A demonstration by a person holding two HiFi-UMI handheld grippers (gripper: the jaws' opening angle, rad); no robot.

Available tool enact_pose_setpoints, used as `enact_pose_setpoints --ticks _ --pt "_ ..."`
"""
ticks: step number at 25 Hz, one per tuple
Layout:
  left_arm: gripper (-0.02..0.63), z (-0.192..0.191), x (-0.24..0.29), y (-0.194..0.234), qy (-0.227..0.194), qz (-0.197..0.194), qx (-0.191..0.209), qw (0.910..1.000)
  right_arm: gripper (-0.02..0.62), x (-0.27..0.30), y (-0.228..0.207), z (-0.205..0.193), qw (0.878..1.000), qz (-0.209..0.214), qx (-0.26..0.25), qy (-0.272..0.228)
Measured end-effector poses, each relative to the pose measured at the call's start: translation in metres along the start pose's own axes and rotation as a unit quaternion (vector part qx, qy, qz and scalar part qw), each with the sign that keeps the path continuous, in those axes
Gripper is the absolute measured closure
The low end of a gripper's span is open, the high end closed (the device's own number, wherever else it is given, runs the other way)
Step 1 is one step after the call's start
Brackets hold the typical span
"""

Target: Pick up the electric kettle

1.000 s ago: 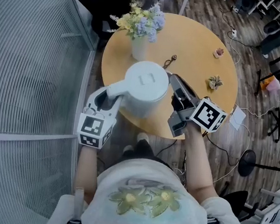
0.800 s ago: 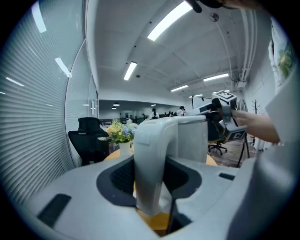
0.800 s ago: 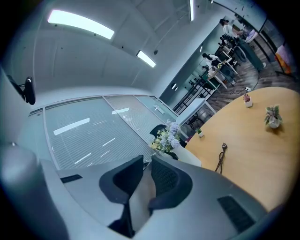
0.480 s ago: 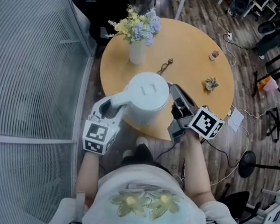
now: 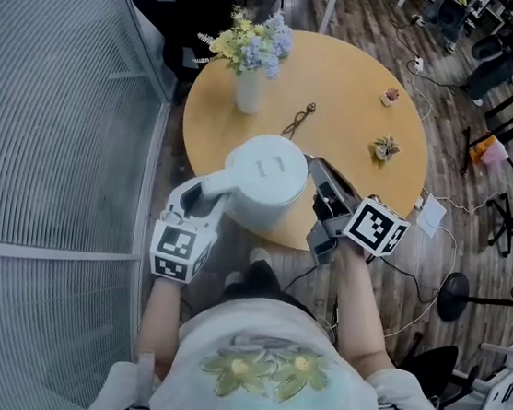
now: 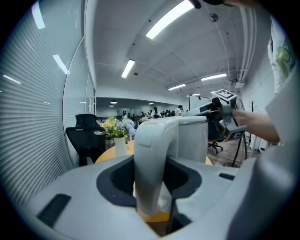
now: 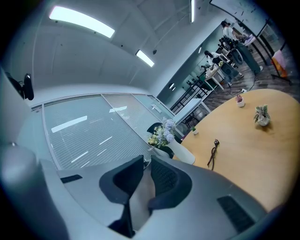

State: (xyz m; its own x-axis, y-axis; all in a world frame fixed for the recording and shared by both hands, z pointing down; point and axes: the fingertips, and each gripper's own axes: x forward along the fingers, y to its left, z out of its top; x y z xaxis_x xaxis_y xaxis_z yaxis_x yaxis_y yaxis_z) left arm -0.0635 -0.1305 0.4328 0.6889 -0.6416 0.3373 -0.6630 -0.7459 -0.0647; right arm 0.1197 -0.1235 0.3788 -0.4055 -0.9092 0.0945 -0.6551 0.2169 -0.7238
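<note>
I hold a white electric kettle (image 5: 264,177) over the near edge of the round wooden table (image 5: 363,92). My left gripper (image 5: 203,198) is shut on its curved handle (image 6: 150,164); in the left gripper view the handle stands upright between the dark pads, with the kettle body (image 6: 190,138) behind it. My right gripper (image 5: 320,175) meets the kettle's right side, opposite the handle. In the right gripper view its jaws (image 7: 143,180) stand nearly together with a thin pale part wedged between the pads, seemingly the kettle's spout edge.
A white vase of flowers (image 5: 251,60) stands on the table beyond the kettle. A small dark object (image 5: 299,119) and two tiny potted plants (image 5: 386,149) (image 5: 390,96) lie farther out. Glass wall with blinds (image 5: 52,128) at left; black chair (image 5: 184,5) behind.
Both grippers and the kettle have drifted together toward the table's near edge and slightly down, widening the gap to the vase. Neither grip has changed.
</note>
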Motion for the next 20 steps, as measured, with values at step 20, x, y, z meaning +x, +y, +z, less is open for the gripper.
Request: enact_pose_setpoints --ticks 20 --pt "0.456 0.0017 -0.0048 0.0032 -0.002 -0.003 -0.003 1.0000 0.534 0.0000 0.0063 -0.0015 1.000 -0.004 -0.005 0.004"
